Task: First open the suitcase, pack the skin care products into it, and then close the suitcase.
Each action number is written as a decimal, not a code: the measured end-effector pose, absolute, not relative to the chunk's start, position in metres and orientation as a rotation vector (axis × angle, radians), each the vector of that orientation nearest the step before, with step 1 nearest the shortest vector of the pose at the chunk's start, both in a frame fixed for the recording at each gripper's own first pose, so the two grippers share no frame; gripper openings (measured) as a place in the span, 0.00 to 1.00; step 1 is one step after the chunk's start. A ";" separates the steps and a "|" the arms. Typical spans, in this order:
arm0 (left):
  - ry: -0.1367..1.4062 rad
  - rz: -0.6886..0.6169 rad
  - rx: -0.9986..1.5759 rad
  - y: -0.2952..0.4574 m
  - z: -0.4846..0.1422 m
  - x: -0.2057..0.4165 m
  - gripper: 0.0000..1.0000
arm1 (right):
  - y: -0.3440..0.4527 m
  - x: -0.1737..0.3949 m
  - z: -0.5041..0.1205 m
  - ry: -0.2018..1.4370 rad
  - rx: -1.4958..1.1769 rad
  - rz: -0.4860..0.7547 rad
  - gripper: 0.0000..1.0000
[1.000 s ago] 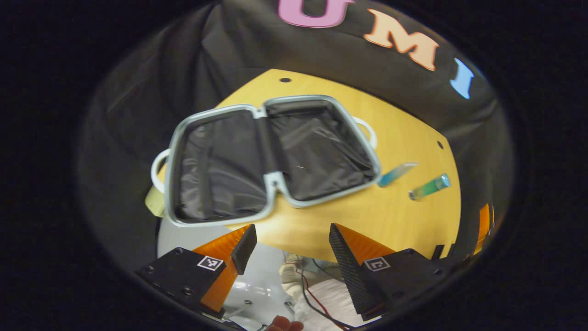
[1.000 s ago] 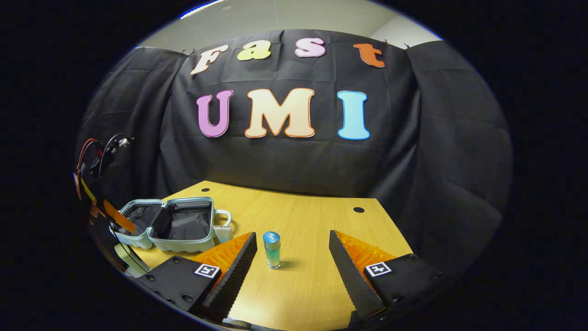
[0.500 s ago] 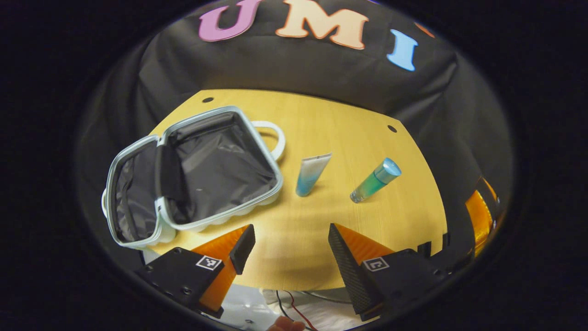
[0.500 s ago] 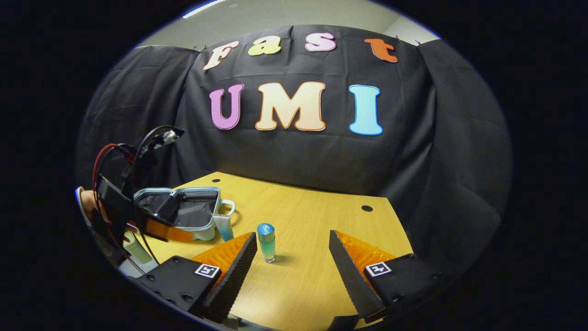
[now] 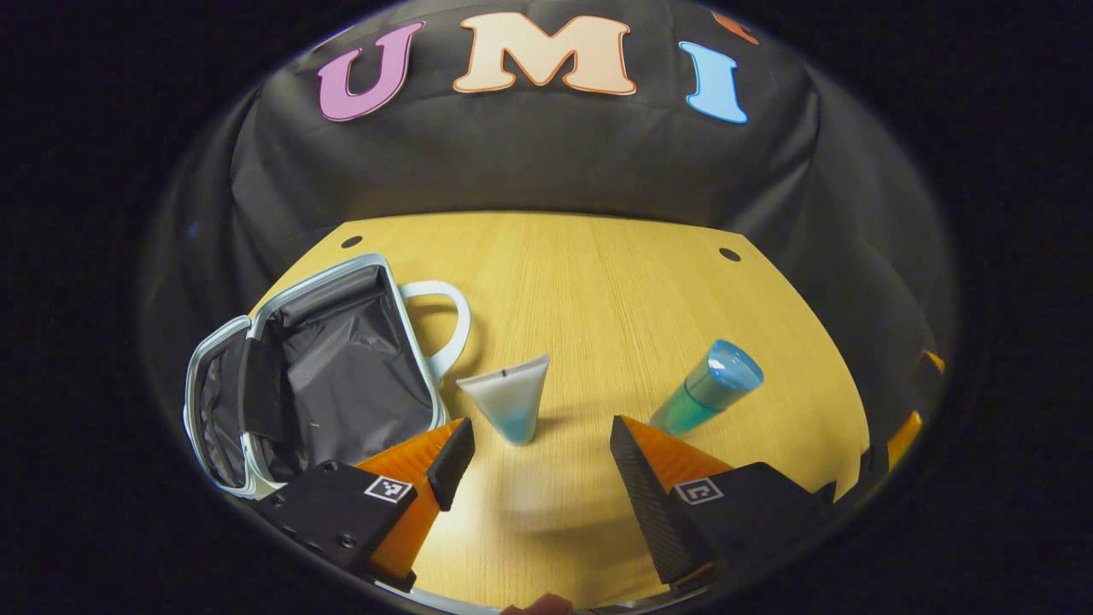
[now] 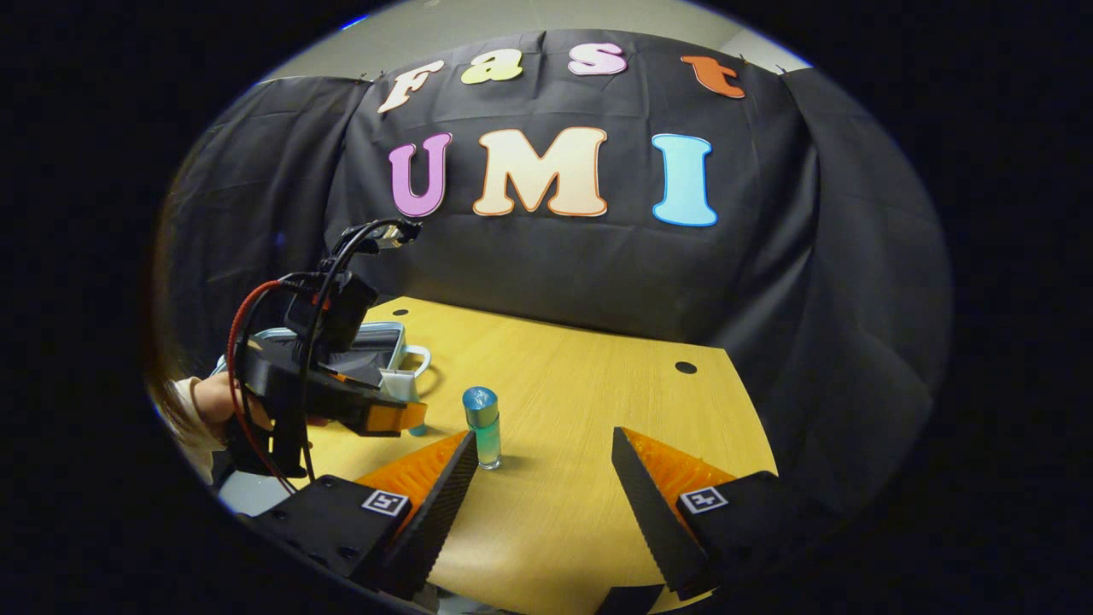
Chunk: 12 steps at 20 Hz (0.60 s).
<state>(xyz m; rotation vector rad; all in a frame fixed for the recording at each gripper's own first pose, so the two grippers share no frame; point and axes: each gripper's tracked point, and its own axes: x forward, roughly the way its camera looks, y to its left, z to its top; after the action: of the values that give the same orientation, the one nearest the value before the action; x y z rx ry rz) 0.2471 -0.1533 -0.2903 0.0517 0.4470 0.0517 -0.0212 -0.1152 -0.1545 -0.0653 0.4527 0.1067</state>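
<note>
The pale blue suitcase lies flat open on the table's left, its dark lining showing and a white handle toward the middle. A white-and-blue tube stands cap-down just ahead of my left gripper, which is open with nothing between its fingers. A blue-green bottle with a blue cap stands to the tube's right. In the right gripper view that bottle stands slightly left of my open right gripper, and the left gripper, held by a hand, hovers near the suitcase.
The wooden table has round cable holes at its back corners. The black cloth wall closes it in behind and on both sides. Red and black cables run from the left gripper's body.
The left gripper swung right, away from the suitcase, and came down toward the tube, which now sits just ahead of its fingers. The right gripper hardly moved.
</note>
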 end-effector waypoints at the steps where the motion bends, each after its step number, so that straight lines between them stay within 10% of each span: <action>1: 0.446 0.066 0.038 -0.153 -0.292 0.251 0.95 | -0.117 -0.021 -0.156 0.461 -0.063 0.103 0.99; 12: 0.429 0.156 -0.067 -0.133 -0.324 0.295 0.93 | -0.120 -0.031 -0.175 0.506 -0.098 0.096 1.00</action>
<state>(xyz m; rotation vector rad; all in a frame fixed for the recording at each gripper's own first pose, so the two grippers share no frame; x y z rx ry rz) 0.2948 -0.1325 -0.3238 -0.0671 0.4295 0.1558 -0.0312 -0.1200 -0.1755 -0.0981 0.5057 0.0960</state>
